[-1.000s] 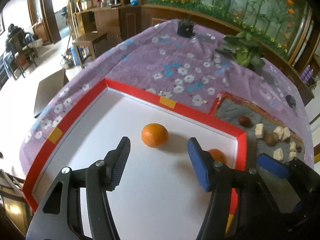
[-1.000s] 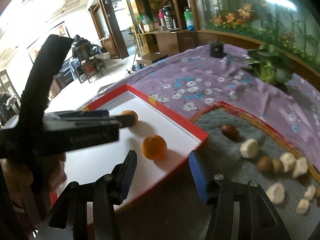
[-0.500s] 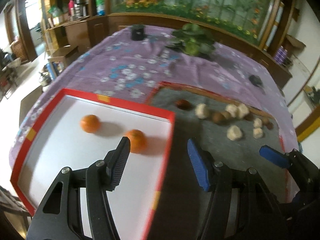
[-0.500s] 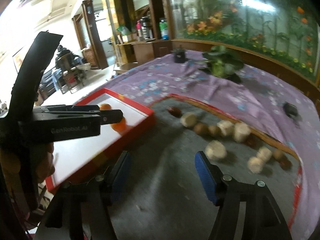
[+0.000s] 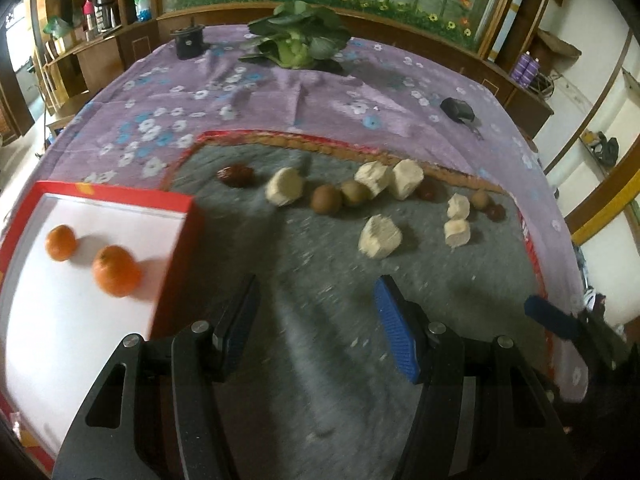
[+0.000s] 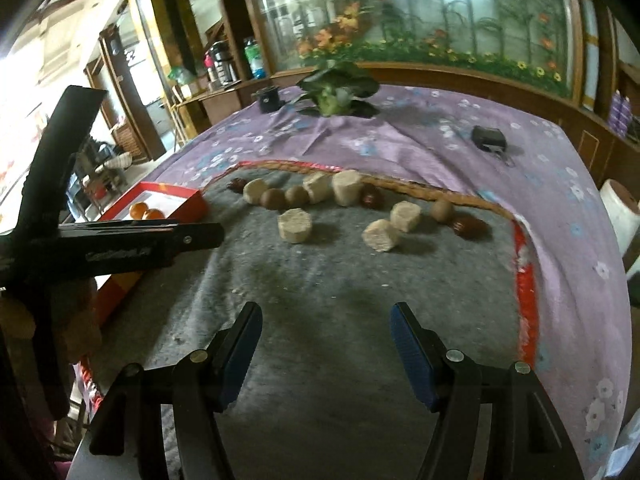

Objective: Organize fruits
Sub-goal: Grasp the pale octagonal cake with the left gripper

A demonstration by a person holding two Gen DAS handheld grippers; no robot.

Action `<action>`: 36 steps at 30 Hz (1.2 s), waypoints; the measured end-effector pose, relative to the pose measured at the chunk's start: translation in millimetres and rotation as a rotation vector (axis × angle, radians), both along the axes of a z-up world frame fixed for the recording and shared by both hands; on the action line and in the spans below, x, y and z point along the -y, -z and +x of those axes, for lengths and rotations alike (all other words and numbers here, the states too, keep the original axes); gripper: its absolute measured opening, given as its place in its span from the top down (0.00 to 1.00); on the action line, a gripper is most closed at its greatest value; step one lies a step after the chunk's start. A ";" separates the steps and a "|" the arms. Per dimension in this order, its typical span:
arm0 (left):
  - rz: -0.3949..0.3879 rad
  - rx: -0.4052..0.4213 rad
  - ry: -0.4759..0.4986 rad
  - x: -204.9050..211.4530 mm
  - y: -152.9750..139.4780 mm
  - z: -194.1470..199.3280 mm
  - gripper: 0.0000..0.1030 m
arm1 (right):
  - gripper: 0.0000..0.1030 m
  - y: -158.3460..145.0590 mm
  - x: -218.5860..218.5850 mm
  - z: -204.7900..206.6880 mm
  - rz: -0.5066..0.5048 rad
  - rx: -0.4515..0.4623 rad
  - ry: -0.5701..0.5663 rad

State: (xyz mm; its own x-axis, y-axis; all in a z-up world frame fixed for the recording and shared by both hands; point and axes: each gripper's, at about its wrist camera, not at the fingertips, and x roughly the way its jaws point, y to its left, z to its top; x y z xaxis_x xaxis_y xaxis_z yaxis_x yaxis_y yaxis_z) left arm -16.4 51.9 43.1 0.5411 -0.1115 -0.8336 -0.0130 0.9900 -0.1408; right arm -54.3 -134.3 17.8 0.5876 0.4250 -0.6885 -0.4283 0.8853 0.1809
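Both claws, left claw (image 5: 316, 328) and right claw (image 6: 326, 346), gape wide over grey mat (image 5: 320, 360), nothing between jaws. Past them on mat: pale chunks (image 5: 379, 237), brown fruits (image 5: 327, 199). Left of mat, red tray (image 5: 176, 248) holds two oranges (image 5: 117, 270). Cabbage (image 5: 298, 42) far back on counter.

- A purple flowered tablecloth (image 5: 280, 92) covers the table.
- Behind the table runs a glass panel painted with flowers (image 6: 420, 20), set above a low wooden ledge (image 5: 400, 24).
- Left of the panel stand wooden shelves (image 6: 224, 64) holding bottles.
- Bright daylight floods the floor (image 6: 24, 92) far left of the shelves.
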 end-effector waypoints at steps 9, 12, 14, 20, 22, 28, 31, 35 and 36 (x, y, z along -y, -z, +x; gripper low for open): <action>0.005 -0.033 0.028 30.6 18.3 31.7 0.42 | 0.37 8.6 22.0 13.4 -0.001 -0.017 0.039; 0.016 -0.040 0.024 34.8 24.2 38.8 0.42 | 0.37 10.9 27.3 17.8 0.015 -0.024 0.043; 0.028 -0.044 0.023 37.3 28.2 42.2 0.42 | 0.37 11.2 30.0 21.3 0.025 -0.025 0.043; 0.077 -0.034 0.018 44.9 36.0 46.5 0.42 | 0.37 11.1 28.2 31.6 0.037 -0.025 0.040; 0.106 -0.022 0.026 47.3 36.5 45.8 0.50 | 0.37 12.3 22.9 42.4 0.013 -0.030 0.037; 0.047 -0.020 0.049 36.6 32.3 43.5 0.68 | 0.37 5.6 16.8 68.3 -0.016 -0.006 0.035; 0.049 -0.021 0.061 35.9 30.3 38.5 0.69 | 0.37 -1.4 18.4 82.0 -0.030 0.023 0.075; 0.041 -0.035 0.072 35.1 33.3 33.2 0.69 | 0.37 1.5 16.8 98.7 -0.134 0.036 0.156; 0.044 -0.033 0.074 35.5 33.8 32.5 0.69 | 0.37 4.9 16.6 103.2 -0.142 0.021 0.158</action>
